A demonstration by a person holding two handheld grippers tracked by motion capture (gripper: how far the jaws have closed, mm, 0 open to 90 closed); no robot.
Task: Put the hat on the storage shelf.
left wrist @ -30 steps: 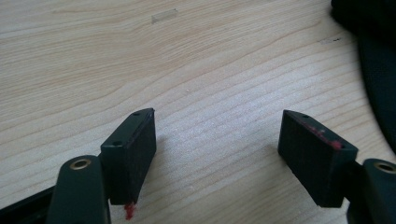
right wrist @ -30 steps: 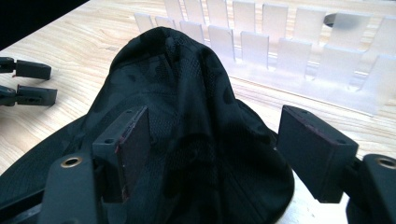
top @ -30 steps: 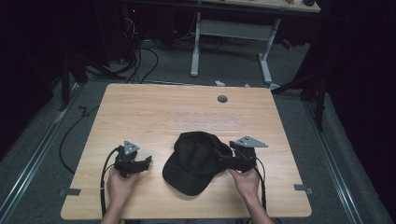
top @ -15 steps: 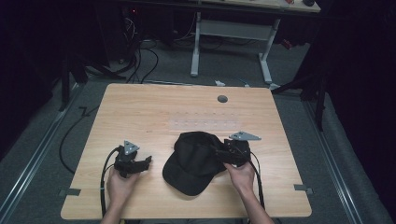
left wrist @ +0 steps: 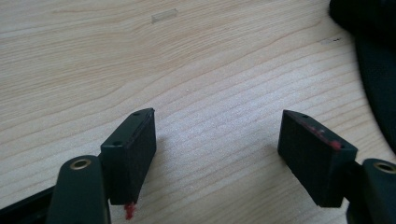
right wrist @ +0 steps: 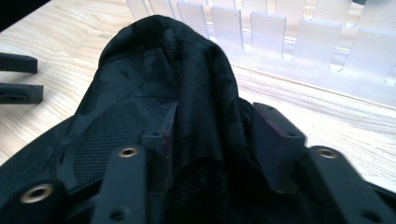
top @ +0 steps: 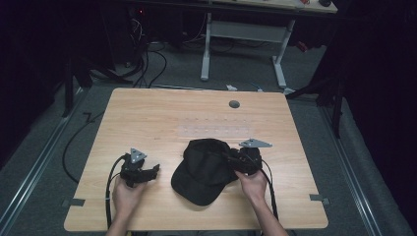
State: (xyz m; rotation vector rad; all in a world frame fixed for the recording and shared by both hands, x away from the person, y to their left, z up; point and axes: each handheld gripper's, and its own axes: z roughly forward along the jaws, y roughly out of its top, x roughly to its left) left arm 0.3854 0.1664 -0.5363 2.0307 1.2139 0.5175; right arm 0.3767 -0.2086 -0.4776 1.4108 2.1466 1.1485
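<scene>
The black cap (top: 209,169) is lying near the desk's (top: 162,118) front edge; the right claw (right wrist: 212,130), jaws just closing, is pinching the crown's fabric, so grasping is underway, lifting not yet. The left claw (left wrist: 229,144) is gaping wide, holding nothing, beside it

A pale wooden worktop (top: 196,118) fills the frame's centre, lit brightly amid a dark room. Grey floor (top: 314,132) surrounds it. A white-legged desk (top: 246,34) stands at upper centre, black cables (top: 147,59) coiled at upper left.
</scene>
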